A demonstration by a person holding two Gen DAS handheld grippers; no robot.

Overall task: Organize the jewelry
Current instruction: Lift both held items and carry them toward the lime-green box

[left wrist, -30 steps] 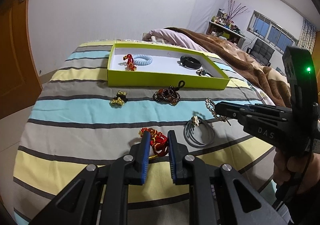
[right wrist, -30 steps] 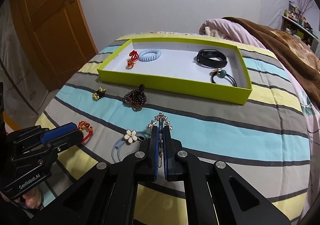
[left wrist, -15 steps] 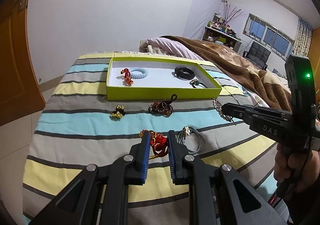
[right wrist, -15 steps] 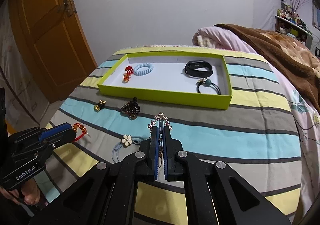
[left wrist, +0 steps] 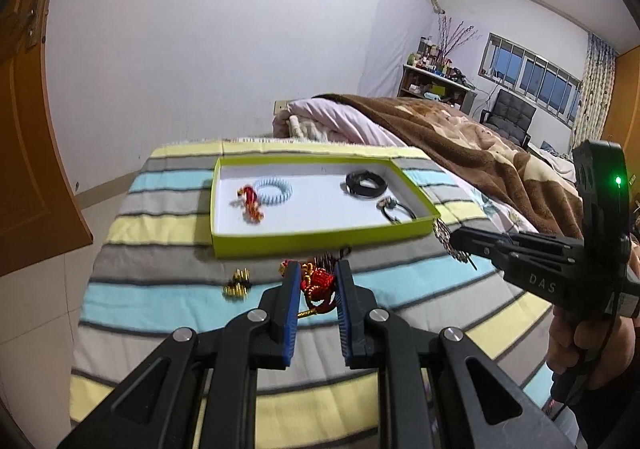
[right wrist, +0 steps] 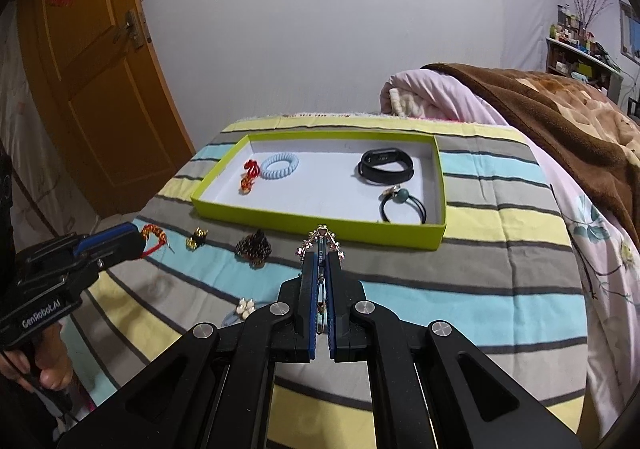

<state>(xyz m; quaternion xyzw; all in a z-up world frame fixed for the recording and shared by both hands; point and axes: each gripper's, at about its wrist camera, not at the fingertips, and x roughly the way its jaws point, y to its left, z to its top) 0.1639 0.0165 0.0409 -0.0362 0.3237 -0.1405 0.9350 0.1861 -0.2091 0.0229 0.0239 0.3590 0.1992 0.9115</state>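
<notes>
On the striped bedspread [right wrist: 460, 301] lies a lime-green tray [right wrist: 320, 219] — the landmark for all positions. Inside it: red knot charm [right wrist: 250, 173], pale-blue coil band [right wrist: 280, 166], black wristband [right wrist: 386, 165], black hair tie [right wrist: 402, 205]. Just before its front wall, the left gripper [left wrist: 317, 281] is clenched on a red-and-gold bracelet [left wrist: 318, 283]; the right gripper [right wrist: 321, 261] is clenched on a crystal chain [right wrist: 320, 243], both lifted clear of the spread. Gold bead cluster [right wrist: 196, 239] and dark beaded bracelet [right wrist: 254, 249] rest before the tray — a flower hair tie [right wrist: 244, 307] farther out.
</notes>
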